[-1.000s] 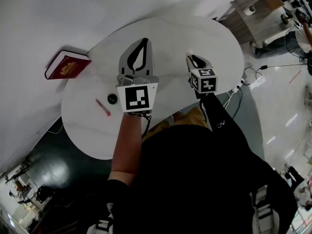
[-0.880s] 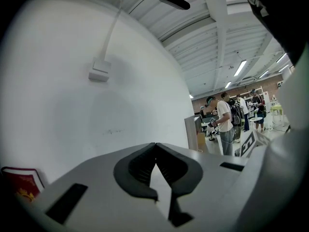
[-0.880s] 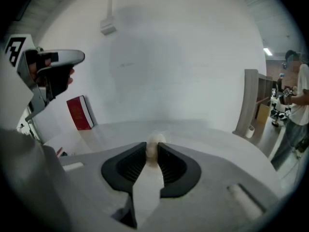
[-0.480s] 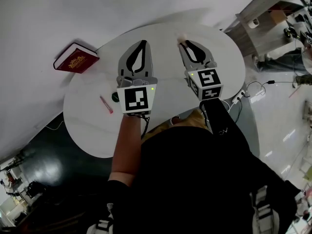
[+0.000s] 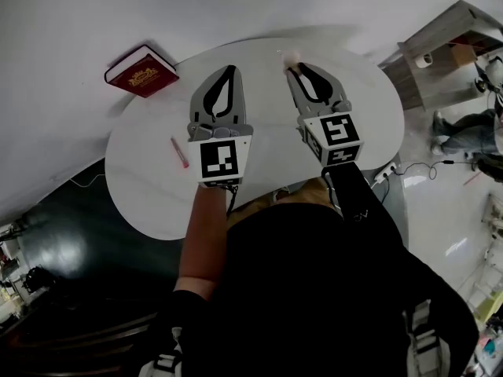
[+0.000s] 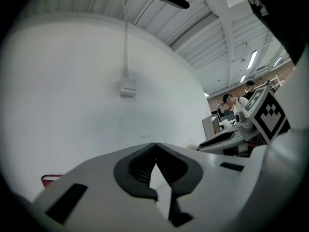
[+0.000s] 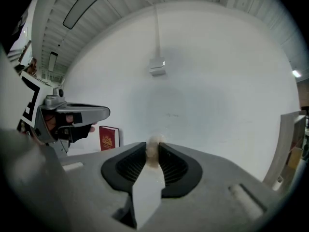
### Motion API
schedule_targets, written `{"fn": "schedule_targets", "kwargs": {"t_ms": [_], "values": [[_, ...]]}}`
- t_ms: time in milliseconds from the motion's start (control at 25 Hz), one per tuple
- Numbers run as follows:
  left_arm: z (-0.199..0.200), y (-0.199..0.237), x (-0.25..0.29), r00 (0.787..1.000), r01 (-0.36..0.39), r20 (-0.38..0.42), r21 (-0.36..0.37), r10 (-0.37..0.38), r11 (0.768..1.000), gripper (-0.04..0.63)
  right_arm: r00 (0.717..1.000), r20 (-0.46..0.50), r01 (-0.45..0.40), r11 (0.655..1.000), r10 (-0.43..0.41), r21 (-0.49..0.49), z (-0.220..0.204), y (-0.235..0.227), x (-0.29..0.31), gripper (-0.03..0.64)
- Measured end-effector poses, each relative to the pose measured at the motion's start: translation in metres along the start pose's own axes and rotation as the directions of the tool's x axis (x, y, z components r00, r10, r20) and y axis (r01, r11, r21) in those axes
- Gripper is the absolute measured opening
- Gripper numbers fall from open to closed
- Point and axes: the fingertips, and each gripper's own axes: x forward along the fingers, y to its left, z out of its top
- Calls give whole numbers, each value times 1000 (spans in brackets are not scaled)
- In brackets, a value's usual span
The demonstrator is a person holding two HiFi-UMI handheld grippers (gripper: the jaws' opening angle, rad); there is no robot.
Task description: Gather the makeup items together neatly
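Right tool (image 5: pixel 297 67) is clamped on a small beige puff (image 5: pixel 292 55), pinched at the very tips only. The puff sticks out past them and seems clear of the counter (image 5: pixel 149 187). Left tool (image 5: pixel 228 71) is closed tip to tip with nothing in it, level beside the right tool.

Risks:
- The puff is soft and the bite is shallow, so a quick swing or a slack squeeze could let it slip out. The right tool sits near the counter's far rim, so a drop there may go off the edge.
- The pink stick (image 5: pixel 180 152) lies on the counter left of the left tool, well apart from the puff. It looks round, so a nudge from a closed tool would likely roll it toward the rim. The left tool needs to open first.

Counts: tools 2, puff 1, pink stick 1, counter 1. One red book (image 5: pixel 141 71) sits off the counter, beyond and left of the left tool; probably not makeup.
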Motion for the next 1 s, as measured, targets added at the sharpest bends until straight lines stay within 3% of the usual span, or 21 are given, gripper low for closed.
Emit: {"fn": "schedule_targets", "kwargs": {"t_ms": [200, 480, 800, 1000], "values": [[-3, 27, -27, 996, -83, -14, 12, 83, 997, 9, 996, -8, -91, 996, 92, 5, 0, 37, 15, 81], [-10, 65, -68, 975, -215, -55, 5, 215, 977, 9, 977, -6, -214, 977, 213, -13, 2, 87, 32, 83], [-13, 79, -86, 965, -254, -61, 10, 254, 967, 9, 966, -42, -253, 967, 253, 5, -7, 109, 42, 84], [-13, 83, -93, 962, -267, -45, 24, 268, 963, 9, 956, -155, -246, 968, 250, 46, -51, 115, 52, 86]]}}
